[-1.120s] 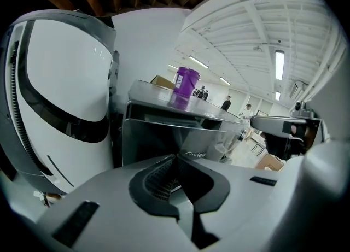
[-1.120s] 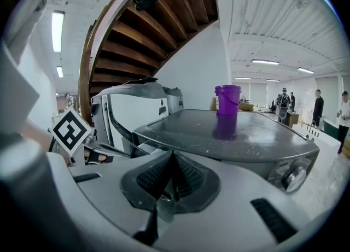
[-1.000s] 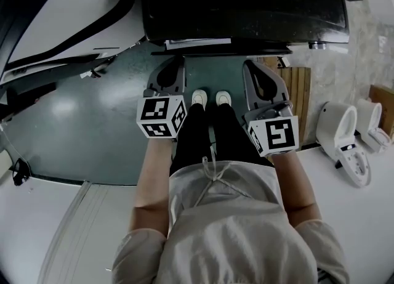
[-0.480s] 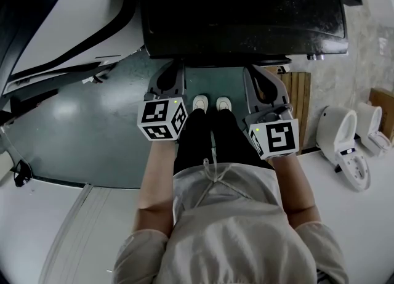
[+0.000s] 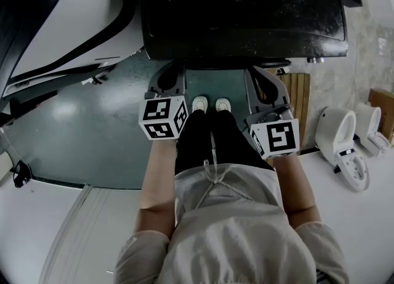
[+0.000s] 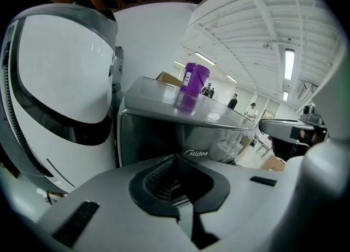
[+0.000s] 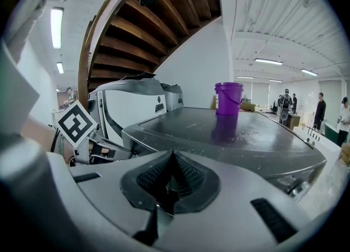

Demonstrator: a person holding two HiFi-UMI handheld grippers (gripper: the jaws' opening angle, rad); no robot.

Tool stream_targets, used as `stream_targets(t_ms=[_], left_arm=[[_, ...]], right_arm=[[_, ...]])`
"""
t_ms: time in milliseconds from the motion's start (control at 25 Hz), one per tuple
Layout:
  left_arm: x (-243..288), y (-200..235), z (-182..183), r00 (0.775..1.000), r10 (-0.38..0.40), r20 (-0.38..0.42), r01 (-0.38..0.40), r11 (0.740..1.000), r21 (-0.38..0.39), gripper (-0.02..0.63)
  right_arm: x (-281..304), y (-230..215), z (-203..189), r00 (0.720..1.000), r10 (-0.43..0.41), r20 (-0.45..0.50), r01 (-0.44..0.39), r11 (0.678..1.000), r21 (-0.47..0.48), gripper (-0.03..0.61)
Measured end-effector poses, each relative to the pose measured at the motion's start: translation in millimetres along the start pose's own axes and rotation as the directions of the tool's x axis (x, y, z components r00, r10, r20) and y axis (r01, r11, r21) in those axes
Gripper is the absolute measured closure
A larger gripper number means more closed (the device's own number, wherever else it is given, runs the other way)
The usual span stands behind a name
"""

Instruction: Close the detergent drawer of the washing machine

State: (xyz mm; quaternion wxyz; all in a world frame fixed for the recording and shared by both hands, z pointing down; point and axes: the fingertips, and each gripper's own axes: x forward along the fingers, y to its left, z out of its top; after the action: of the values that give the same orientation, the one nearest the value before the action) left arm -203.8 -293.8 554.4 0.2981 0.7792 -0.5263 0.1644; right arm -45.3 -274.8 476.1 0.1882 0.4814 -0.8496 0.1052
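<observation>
Green floor [image 5: 86,122] underfoot, open white hall behind. Person stands square to the washing machine [image 5: 240,12], its dark top filling the upper head view.

- Left gripper [image 5: 174,67]: claw pressed together, nothing pinched. It points at the machine's front panel, just beside it.
- Right gripper [image 5: 257,72]: claw likewise pressed together and empty, level with the machine's top edge.
- Detergent drawer: nothing juts past the front edge in the head view, and the left gripper view shows only a flush dark panel. Probably already pushed home, though the top's overhang hides the front face, so I can't confirm it. If so, little is left beyond drawing the grippers away.
- Purple tub [image 7: 228,98] stands upright on the machine's top, well back from the front edge. Its contents cannot be seen from these angles.
</observation>
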Motion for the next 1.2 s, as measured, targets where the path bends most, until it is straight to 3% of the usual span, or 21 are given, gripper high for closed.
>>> stream_targets(t_ms=[280, 560, 800, 1000, 1200], left_arm=[[1, -1, -3, 1.0, -0.014, -0.011, 0.014, 1.0, 0.016, 0.595], [-26, -24, -4, 0.998, -0.065, -0.019, 0.067, 0.99, 0.121, 0.595], [-70, -56, 47, 0.989, -0.12, 0.089, 0.101, 0.976, 0.194, 0.595], [-112, -77, 109, 0.963, -0.157, 0.218, 0.091, 0.954, 0.286, 0.595], [-157, -103, 152, 0.936, -0.192, 0.294, 0.08, 0.932, 0.354, 0.594]], right_arm=[[-5, 4, 2, 1.0, -0.001, -0.001, 0.001, 1.0, -0.017, 0.572], [-22, 13, 13, 0.999, 0.036, 0.014, -0.035, 0.999, -0.03, 0.572], [-45, 12, 36, 0.998, 0.04, 0.056, -0.039, 0.999, -0.016, 0.572], [-63, 6, 66, 0.992, 0.031, 0.122, -0.034, 0.999, 0.017, 0.572], [-91, 7, 104, 0.973, 0.058, 0.221, -0.062, 0.998, 0.01, 0.572]])
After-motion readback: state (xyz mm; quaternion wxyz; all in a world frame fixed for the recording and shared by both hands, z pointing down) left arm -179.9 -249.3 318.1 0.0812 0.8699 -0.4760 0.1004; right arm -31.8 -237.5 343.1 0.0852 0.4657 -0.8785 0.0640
